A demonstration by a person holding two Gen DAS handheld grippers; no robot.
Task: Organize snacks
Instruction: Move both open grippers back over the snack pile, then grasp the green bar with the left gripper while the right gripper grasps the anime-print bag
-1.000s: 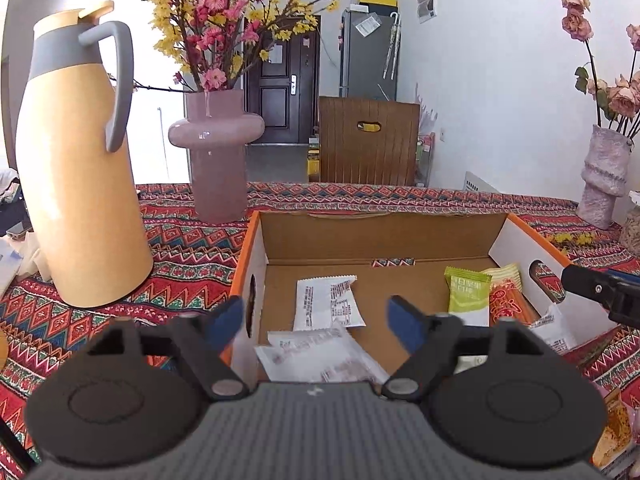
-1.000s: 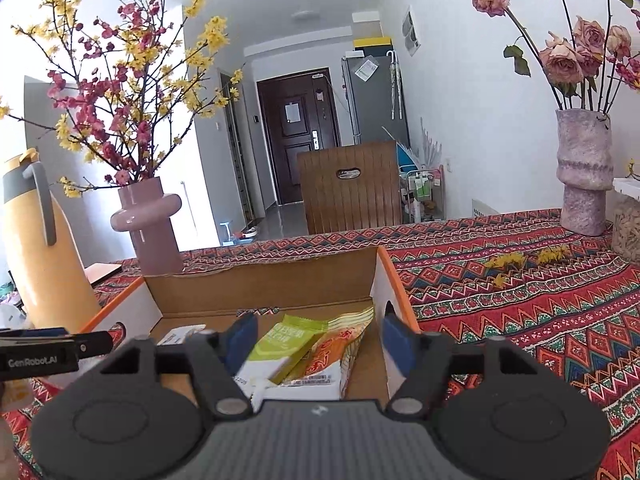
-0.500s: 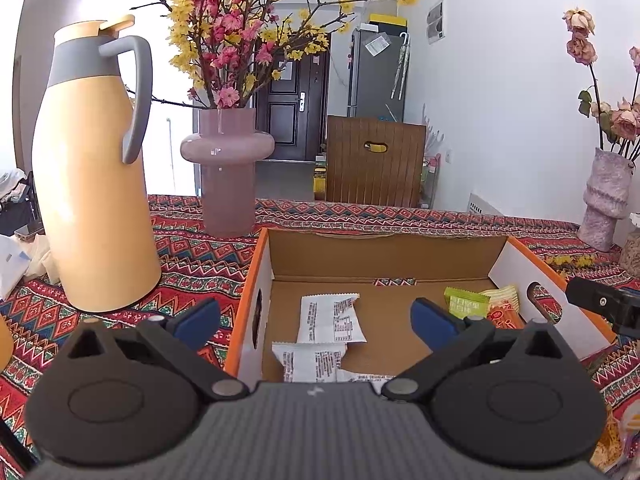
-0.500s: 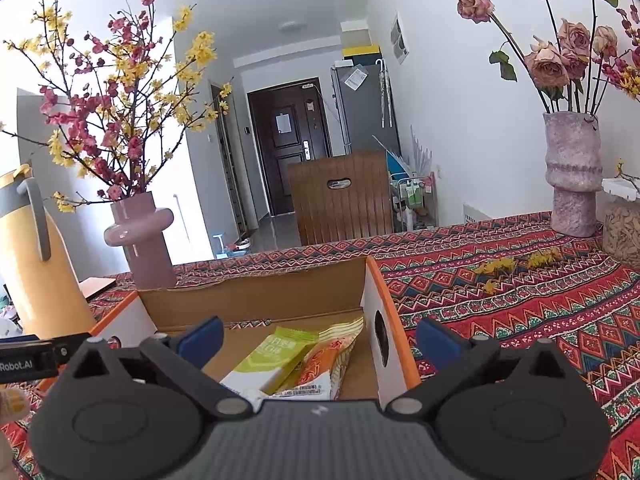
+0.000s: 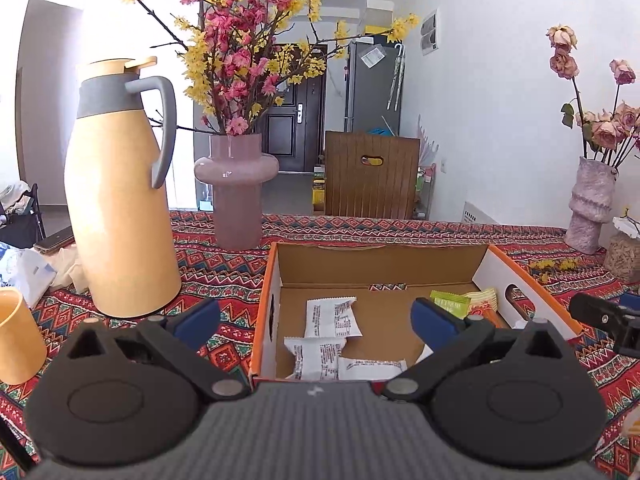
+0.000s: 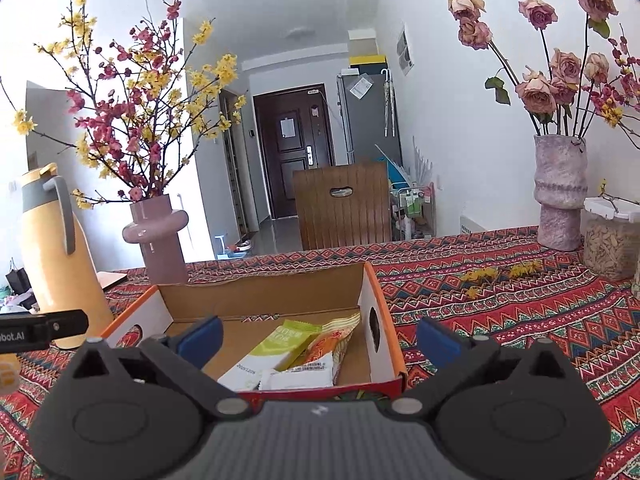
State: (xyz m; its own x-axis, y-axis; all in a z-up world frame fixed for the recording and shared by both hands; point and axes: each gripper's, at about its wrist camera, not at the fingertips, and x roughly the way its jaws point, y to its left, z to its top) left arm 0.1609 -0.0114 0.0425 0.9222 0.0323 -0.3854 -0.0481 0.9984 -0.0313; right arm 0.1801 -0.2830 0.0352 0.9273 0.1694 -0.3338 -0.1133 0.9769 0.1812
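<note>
Both grippers, left gripper point(image 5: 316, 322) and right gripper point(image 6: 318, 338), just spread their fingers wide and pulled back empty from the cardboard box point(image 5: 276, 280), so the snacks point(image 5: 330, 316) are inside it now, looks dropped off.

**Lived-in home, dining area**

Table under red patterned woven cloth point(image 5: 224, 268). Tall yellow thermos jug with grey handle point(image 5: 120, 200). Mauve vase of pink and yellow blossom branches point(image 5: 236, 188). Dark panelled entry door point(image 6: 294, 148), grey fridge point(image 6: 368, 116), wooden chair back point(image 6: 344, 208) beyond.

Left gripper point(image 5: 316, 322) fingers wide apart, right gripper point(image 6: 318, 340) likewise (both empty)
</note>
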